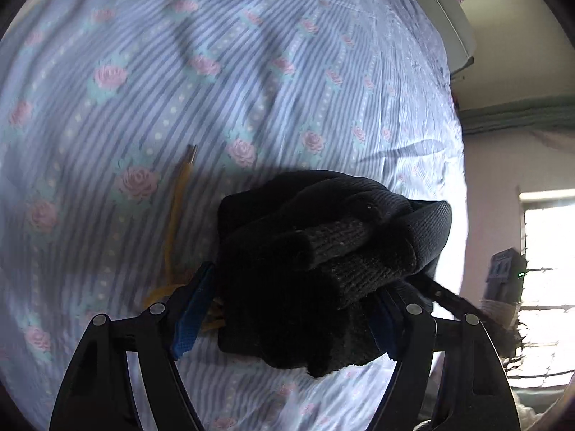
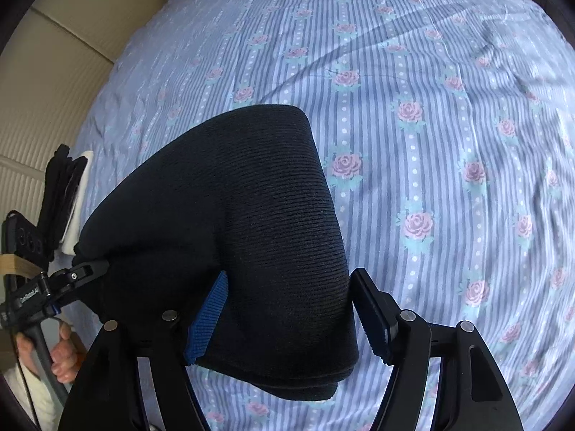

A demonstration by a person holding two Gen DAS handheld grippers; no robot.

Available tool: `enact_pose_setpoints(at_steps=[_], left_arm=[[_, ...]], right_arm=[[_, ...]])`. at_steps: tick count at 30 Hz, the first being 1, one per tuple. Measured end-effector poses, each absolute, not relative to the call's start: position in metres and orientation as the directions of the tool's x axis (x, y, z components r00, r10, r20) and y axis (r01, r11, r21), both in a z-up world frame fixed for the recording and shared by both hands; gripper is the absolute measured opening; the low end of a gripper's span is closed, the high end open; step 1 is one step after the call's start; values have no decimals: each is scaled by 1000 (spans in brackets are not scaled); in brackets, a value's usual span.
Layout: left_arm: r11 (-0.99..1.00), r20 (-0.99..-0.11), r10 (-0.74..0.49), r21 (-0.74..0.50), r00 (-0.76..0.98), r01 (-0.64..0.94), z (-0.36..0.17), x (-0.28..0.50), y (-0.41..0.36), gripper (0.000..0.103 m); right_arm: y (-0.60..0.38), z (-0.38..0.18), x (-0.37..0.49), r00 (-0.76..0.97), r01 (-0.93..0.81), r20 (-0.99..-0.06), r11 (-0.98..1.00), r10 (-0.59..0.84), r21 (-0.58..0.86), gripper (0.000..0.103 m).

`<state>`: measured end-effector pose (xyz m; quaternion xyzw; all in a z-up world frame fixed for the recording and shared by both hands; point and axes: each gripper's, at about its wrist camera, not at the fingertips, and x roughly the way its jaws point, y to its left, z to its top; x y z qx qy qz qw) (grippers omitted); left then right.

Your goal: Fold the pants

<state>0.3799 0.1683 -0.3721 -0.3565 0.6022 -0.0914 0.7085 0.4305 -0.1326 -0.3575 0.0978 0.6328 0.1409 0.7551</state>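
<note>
Both grippers hold the dark knit pants [image 2: 230, 230] lifted above the bed [image 2: 431, 107], over its striped floral sheet. The left gripper [image 1: 294, 309] is clamped on a thick, bunched wad of layers; the right gripper [image 2: 287, 309] has fabric between its jaws, but its right pad looks just clear of the cloth, so that grip may be loose. The bundle could slip or unroll if either side eases off. A yellow drawstring [image 1: 176, 215] dangles and may snag or end up trapped in the fold.
</note>
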Motion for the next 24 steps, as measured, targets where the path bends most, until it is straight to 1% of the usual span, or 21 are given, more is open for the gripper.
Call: enact_pose_setpoints(at_steps=[1, 3, 6, 9, 11, 12, 13, 15, 19, 21, 24], left_arm=[[715, -778, -573, -629, 260, -307, -376, 379, 168, 78], [707, -771, -581, -637, 261, -307, -383, 380, 168, 82], [670, -746, -609, -666, 271, -328, -395, 381, 169, 84], [652, -734, -617, -678, 283, -339, -399, 382, 166, 84], [624, -720, -630, -692, 290, -363, -400, 381, 167, 80], [610, -713, -638, -699, 292, -373, -399, 381, 169, 73], [591, -697, -652, -714, 298, -376, -397, 380, 170, 62], [590, -702, -645, -708, 301, -388, -392, 375, 172, 59], [619, -719, -621, -694, 313, -368, -373, 372, 168, 52], [631, -720, -612, -694, 327, -347, -357, 368, 164, 51], [631, -706, -611, -708, 358, -317, -332, 357, 160, 51]], right_arm=[[-134, -363, 432, 152, -74, -926, 938, 346, 339, 73], [-134, -370, 433, 156, -61, -928, 941, 339, 334, 76], [-134, -375, 433, 158, -57, -927, 940, 341, 337, 76], [-136, -382, 435, 151, -37, -922, 934, 358, 356, 76], [-139, -389, 438, 144, 3, -914, 924, 379, 384, 76], [-142, -392, 439, 141, 36, -908, 915, 394, 402, 76], [-143, -394, 438, 141, 76, -900, 902, 412, 424, 74], [-143, -392, 434, 152, 116, -889, 885, 432, 450, 66], [-137, -373, 426, 174, 98, -893, 895, 416, 436, 55], [-138, -359, 422, 194, 94, -887, 892, 420, 443, 52], [-138, -333, 408, 230, 72, -881, 896, 412, 438, 52]])
